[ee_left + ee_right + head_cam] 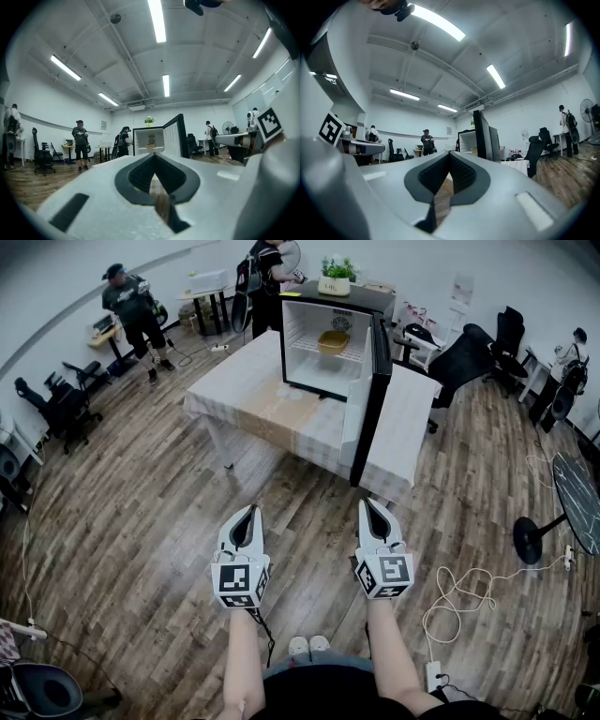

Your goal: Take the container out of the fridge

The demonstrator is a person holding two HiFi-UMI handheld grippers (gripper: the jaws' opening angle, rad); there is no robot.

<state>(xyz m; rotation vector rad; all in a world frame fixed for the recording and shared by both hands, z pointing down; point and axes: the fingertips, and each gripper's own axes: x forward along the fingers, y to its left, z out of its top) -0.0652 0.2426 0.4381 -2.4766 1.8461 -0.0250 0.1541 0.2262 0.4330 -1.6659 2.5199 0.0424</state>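
Left hand-held gripper [246, 514] and right hand-held gripper [371, 507] both closed, empty, well short of worktop [253, 390]. Walk in, spread jaws before reaching container [333, 341] inside far open fridge [292, 343].

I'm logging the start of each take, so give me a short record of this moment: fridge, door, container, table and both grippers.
fridge: small black unit, standing on the table
door: open, swung toward the person
container: yellow tub on a shelf inside the fridge, untouched
on top of fridge: potted plant
left gripper: jaws together, nothing held, short of the table
right gripper: jaws together, nothing held, short of the table
task stage: container not yet reached
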